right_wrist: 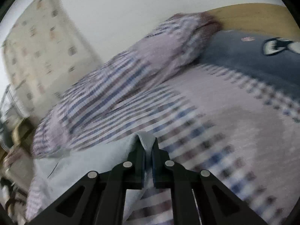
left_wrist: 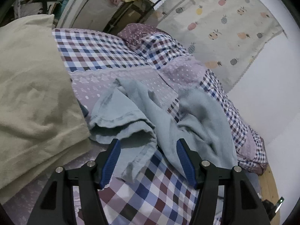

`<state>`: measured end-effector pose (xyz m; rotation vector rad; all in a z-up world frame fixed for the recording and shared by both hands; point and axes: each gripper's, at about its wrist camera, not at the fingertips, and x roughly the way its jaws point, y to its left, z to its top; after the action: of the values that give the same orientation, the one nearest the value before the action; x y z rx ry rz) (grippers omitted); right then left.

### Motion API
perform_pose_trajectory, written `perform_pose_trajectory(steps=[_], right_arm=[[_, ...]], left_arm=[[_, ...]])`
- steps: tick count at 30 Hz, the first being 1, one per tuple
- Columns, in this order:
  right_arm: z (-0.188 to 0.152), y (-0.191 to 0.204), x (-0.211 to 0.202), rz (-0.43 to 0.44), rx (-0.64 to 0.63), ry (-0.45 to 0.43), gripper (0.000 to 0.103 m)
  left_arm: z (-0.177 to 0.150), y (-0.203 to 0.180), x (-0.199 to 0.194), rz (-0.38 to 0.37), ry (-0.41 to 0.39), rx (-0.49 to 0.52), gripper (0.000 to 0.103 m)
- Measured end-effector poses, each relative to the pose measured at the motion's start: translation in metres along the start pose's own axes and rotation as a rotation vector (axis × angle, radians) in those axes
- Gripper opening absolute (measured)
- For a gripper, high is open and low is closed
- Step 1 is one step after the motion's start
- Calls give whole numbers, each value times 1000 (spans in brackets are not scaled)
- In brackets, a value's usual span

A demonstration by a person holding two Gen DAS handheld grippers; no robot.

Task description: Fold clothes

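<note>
A crumpled light blue garment (left_wrist: 150, 116) lies on the checkered bedspread (left_wrist: 146, 193). My left gripper (left_wrist: 148, 146) is open, its blue-padded fingers (left_wrist: 112, 161) on either side of a hemmed fold of the garment, just above the bed. In the blurred right wrist view my right gripper (right_wrist: 148, 146) is shut on an edge of the same light blue garment (right_wrist: 84, 168), which trails off to the left below it. A beige garment (left_wrist: 31, 93) lies heaped at the left.
A checkered pillow (right_wrist: 116, 86) lies by the white wall (right_wrist: 121, 9). A dark blue garment with a printed figure (right_wrist: 253, 60) lies at the far right near the wooden bed frame (right_wrist: 253, 13). A pineapple-print curtain (left_wrist: 225, 28) and stacked clutter (left_wrist: 97, 5) stand beyond the bed.
</note>
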<state>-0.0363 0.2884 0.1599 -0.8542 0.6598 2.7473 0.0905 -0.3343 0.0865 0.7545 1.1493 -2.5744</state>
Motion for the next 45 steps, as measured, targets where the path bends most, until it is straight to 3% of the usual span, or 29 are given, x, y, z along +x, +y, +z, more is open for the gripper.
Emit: perform_pose_trajectory(steps=[7,10,14,20,23,25,29,33,45], right_arm=[[37,-129,-21,-251,112,-86,3],[32,-169,-24,-312,151,-72,4],[11,-188,-15,-330,180,17,7],[-19,-187,-33,-315,177,37,16],[-39,-175,-48,-242,164,32,28],[-55,-163,-57,-194,127,16,43],[-83,-126,-55,-136,-31,41,47],[-91,-77,-50,-8,-204,85,49],[-108,75,-13,213,-505,158,55]], left_arm=[[-11,-11,6,-1,20,9,65],[-15,-17,11,3,28,29,65],[-25,-27,19,-2,54,51,65],[-50,-53,31,-31,105,91,65],[-67,-70,36,-63,134,120,69],[-78,-82,38,-87,156,148,74],[-100,-108,41,-129,185,215,76],[-113,-122,45,-152,196,238,78],[-99,-107,49,-174,213,168,78]])
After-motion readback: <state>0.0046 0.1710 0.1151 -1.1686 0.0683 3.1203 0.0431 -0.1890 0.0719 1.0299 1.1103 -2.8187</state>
